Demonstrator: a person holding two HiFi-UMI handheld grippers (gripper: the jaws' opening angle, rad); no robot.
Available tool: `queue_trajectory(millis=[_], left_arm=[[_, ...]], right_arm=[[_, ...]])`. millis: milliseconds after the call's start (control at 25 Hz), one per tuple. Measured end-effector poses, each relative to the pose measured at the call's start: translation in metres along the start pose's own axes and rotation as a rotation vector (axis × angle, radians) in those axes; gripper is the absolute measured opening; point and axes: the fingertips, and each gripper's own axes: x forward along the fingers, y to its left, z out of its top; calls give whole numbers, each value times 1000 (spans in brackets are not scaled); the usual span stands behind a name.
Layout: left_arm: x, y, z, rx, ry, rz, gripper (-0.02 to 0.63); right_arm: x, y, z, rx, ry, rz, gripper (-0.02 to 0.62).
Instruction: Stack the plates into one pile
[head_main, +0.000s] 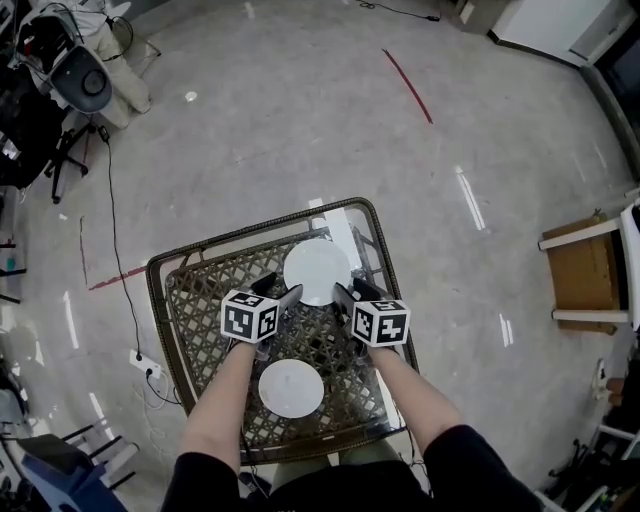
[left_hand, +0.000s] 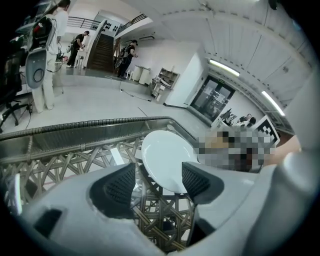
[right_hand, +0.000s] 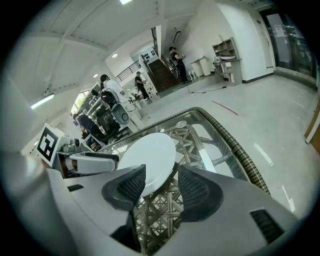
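Two white plates lie apart on a glass-topped wicker table (head_main: 160, 268). The far plate (head_main: 317, 272) sits near the table's back edge, and the near plate (head_main: 291, 389) lies close to my body. My left gripper (head_main: 279, 291) hovers at the far plate's left rim and my right gripper (head_main: 354, 292) at its right rim. In the left gripper view the far plate (left_hand: 167, 157) lies just beyond the open left gripper (left_hand: 159, 182). In the right gripper view the same plate (right_hand: 150, 155) shows past the open right gripper (right_hand: 162, 185). Neither holds anything.
A wooden chair (head_main: 585, 275) stands on the floor to the right. An office chair (head_main: 80, 80) and cables sit at the upper left, and a power strip (head_main: 145, 365) lies by the table's left side. People stand far off near stairs (left_hand: 80, 42).
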Motion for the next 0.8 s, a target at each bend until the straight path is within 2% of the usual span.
queue_trajectory(millis=[360, 480, 560, 800], left_arm=[[10, 3, 2, -29, 10, -6, 284], [10, 2, 2, -35, 8, -8, 284], [10, 2, 1, -41, 8, -9, 284], [5, 0, -4, -29, 12, -11, 242]], right_arm=[[9, 4, 4, -31, 25, 19, 182], [8, 6, 3, -45, 29, 24, 128], [7, 5, 1, -42, 23, 17, 126], [3, 4, -1, -36, 20, 9, 120]])
